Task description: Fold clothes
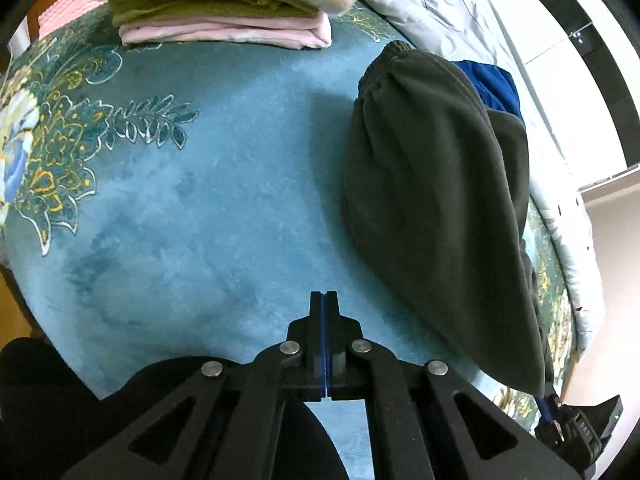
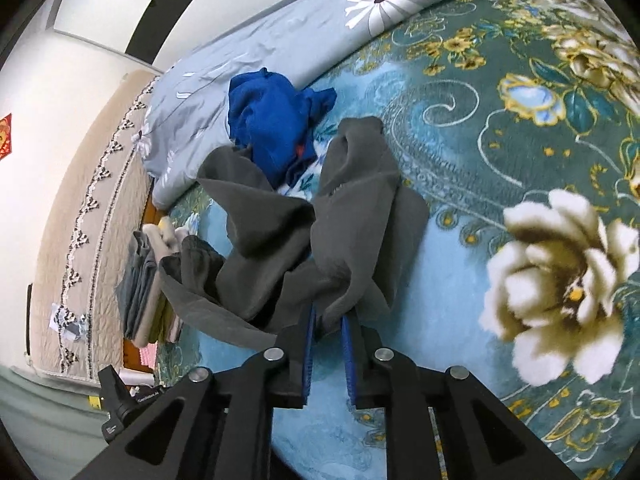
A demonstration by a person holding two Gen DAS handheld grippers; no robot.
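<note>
My right gripper (image 2: 328, 326) has its jaws clamped on a bunched edge of the soft dark-grey fleece garment (image 2: 316, 224), lifted off the teal floral blanket (image 2: 460, 320). Left gripper (image 1: 324, 304) is closed on nothing (garment at two o'clock). It is limp and light, I judge; grab its elastic hem.
</note>
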